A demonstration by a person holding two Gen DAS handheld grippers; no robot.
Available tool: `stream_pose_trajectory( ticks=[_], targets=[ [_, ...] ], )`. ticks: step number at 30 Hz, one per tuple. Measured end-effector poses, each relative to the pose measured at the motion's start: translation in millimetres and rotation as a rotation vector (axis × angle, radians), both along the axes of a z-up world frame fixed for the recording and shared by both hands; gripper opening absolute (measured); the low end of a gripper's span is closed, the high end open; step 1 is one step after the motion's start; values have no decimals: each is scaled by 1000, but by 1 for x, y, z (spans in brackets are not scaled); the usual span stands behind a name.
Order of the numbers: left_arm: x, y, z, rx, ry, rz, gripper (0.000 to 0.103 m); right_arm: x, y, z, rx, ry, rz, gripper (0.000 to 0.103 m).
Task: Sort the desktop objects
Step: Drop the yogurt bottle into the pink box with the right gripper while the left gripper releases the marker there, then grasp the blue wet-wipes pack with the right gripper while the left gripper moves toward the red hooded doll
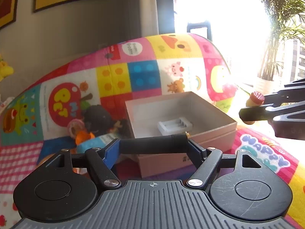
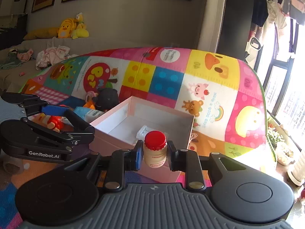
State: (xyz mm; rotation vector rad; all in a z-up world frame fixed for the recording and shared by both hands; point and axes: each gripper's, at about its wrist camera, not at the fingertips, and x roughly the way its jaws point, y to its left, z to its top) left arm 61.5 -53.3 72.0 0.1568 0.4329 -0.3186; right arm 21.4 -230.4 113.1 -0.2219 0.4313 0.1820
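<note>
**Second item on its way to the box, most of the pile still unsorted**

Nearest the right wrist camera, the right gripper (image 2: 154, 155) is clamped on a small cream bottle with a red cap (image 2: 154, 148), held upright between the pads just short of the near wall of the pink box (image 2: 112, 136). The bottle hangs above the mat, not yet over the box opening, as far as these views let me judge.

The left gripper (image 1: 154, 144) sits low at the box's near-left corner. Its fingers appear to be drawn together with nothing between them, though a black bar across the tips hides the contact.

Inside the box lies one white battery holder (image 1: 174, 125), near the middle of the floor, so one item looks sorted and the bottle would be the second. The rest of the box floor is bare, leaving plenty of landing room around the holder.

Left of the box a heap of toys (image 1: 95, 126) waits: a black plush, an orange piece, a pink ring, a blue-and-white packet, all close together and touching the box's left wall.

Beyond, the patterned play mat (image 2: 209, 80) rises behind the box. The box walls are the only edges to clear, and approach from the right seems open.
</note>
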Motion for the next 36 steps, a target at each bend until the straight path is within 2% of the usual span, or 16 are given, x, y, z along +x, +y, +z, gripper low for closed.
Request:
stream_pose_trajectory(
  ticks=[3, 6, 8, 10, 12, 15, 20, 23, 26, 29, 33, 36],
  targets=[
    [47, -20, -3, 33, 24, 22, 80, 24, -8, 8, 15, -14, -38, 25],
    [73, -32, -20, 68, 83, 28, 80, 52, -22, 3, 94, 77, -63, 25],
    [77, -34, -28, 78, 96, 25, 81, 69, -29, -8, 122, 129, -86, 25],
    [72, -26, -29, 54, 91, 20, 84, 81, -31, -20, 114, 159, -115, 25],
    [63, -14, -24, 11, 79, 23, 95, 88, -29, -30, 95, 180, -122, 25],
    [42, 5, -19, -28, 47, 46, 95, 97, -19, -44, 67, 213, -116, 25],
    [14, 44, -25, -103, 73, 120, 97, 107, -2, -62, -17, 247, -116, 25],
    [1, 67, -32, -128, 79, 198, 98, 112, 4, -66, -41, 267, -126, 33],
    [-8, 85, -37, -139, 90, 257, 100, 112, 11, -59, -53, 250, -138, 43],
    [-10, 92, -42, -126, 95, 301, 100, 114, 24, -42, -39, 227, -110, 46],
    [-6, 100, -48, -100, 90, 380, 101, 126, 52, -15, 118, 291, 23, 60],
    [-2, 114, -50, -108, 95, 461, 101, 143, 94, -2, 137, 308, 127, 62]
  ],
)
